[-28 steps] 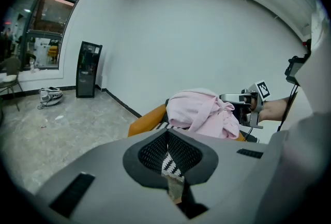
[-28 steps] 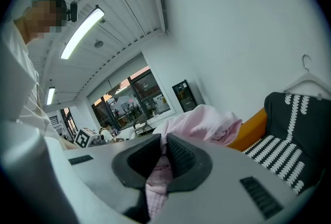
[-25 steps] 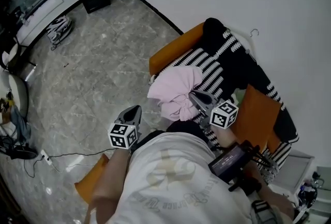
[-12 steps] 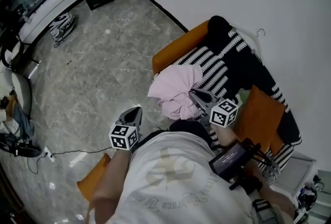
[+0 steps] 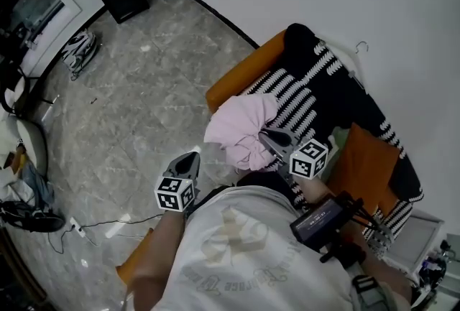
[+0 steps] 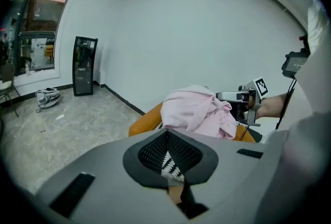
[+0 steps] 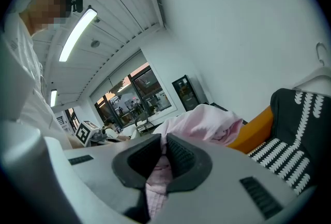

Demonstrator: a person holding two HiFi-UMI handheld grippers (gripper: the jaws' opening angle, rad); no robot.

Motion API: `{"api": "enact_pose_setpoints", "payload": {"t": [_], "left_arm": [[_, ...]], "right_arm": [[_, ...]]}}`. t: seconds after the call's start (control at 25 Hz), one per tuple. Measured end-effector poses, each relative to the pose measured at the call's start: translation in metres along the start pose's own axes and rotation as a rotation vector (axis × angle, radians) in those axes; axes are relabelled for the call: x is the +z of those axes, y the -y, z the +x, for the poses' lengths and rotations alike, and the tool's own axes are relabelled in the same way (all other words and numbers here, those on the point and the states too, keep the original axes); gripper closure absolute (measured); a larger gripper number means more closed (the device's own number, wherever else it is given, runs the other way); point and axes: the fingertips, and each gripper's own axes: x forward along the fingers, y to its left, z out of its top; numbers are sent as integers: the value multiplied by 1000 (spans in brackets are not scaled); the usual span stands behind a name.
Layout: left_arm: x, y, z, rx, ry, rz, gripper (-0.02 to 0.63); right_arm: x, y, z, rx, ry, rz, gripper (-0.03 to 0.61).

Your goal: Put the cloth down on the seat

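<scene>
A crumpled pale-pink cloth is pinched between the jaws of the right gripper and held bunched over the front edge of the orange seat, which is draped with a black-and-white striped cover. The left gripper is pressed together on nothing, over the grey marble floor.

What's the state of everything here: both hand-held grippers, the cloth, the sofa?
Left hand-held gripper: shut, nothing between its jaws, held off to the side of the sofa.
Right hand-held gripper: shut on the pink cloth.
Pink cloth: bunched, held up over the seat, not yet laid down.
Orange sofa: seat covered.
Striped throw: draped over the sofa's seat and back.
</scene>
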Motion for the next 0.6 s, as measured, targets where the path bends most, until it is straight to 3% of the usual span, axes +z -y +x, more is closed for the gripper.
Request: {"api": "enact_pose_setpoints", "payload": {"t": [0.6], "left_arm": [[60, 11, 87, -47, -95, 82, 601]], "right_arm": [[23, 78, 8, -26, 7, 32, 534]]}}
